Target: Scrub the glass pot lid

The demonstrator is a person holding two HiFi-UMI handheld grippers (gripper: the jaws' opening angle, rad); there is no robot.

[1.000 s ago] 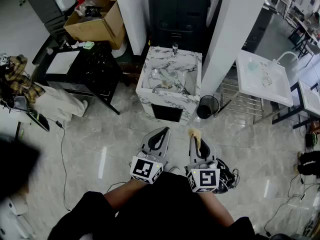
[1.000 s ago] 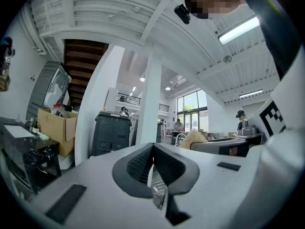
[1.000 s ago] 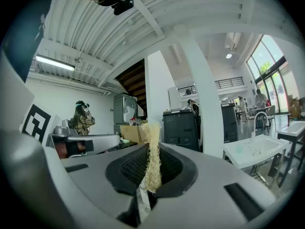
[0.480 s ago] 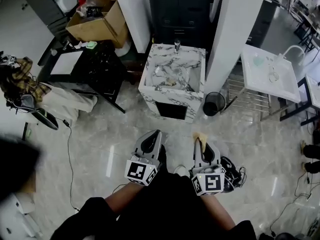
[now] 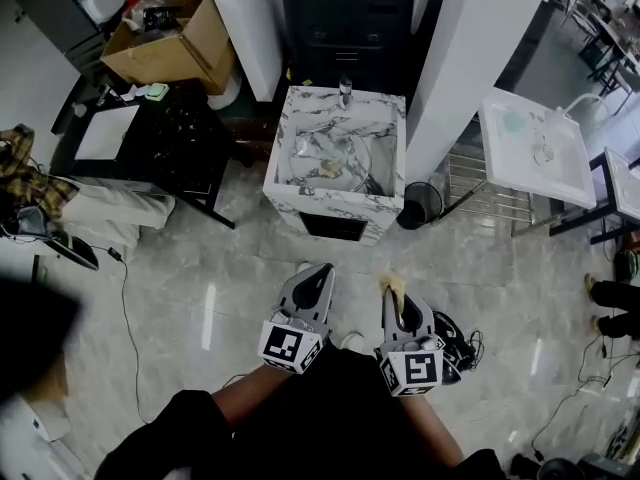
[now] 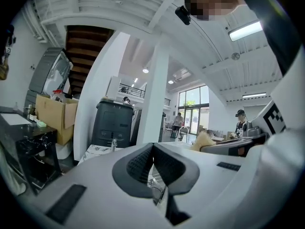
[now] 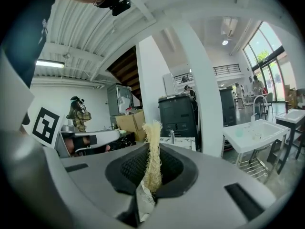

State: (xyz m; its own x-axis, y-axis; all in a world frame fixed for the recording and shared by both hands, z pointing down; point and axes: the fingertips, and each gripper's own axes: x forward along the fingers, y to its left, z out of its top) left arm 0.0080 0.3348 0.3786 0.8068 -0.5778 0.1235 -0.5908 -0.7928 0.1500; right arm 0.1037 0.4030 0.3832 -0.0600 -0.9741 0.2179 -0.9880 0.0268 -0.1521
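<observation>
The glass pot lid (image 5: 336, 160) lies in the basin of a marble sink stand (image 5: 288, 128) across the floor, well ahead of both grippers. My left gripper (image 5: 322, 269) is held low over the floor with its jaws shut and nothing in them; in the left gripper view the left gripper (image 6: 152, 147) points toward the sink. Beside it, my right gripper (image 5: 389, 290) is shut on a yellowish fibrous scrubber (image 5: 391, 285). In the right gripper view the scrubber (image 7: 153, 151) sticks up out of the closed jaws.
A small faucet (image 5: 345, 90) stands at the sink's back. A black table (image 5: 170, 138) and a cardboard box (image 5: 170, 38) are at the left. A white pillar (image 5: 470, 58), a black wastebasket (image 5: 417, 206) and a white table (image 5: 535, 153) are at the right. Cables (image 5: 460, 348) lie on the floor.
Both grippers keep their side-by-side pose and their states. The view has shifted slightly, and the sink now sits a little to the left.
</observation>
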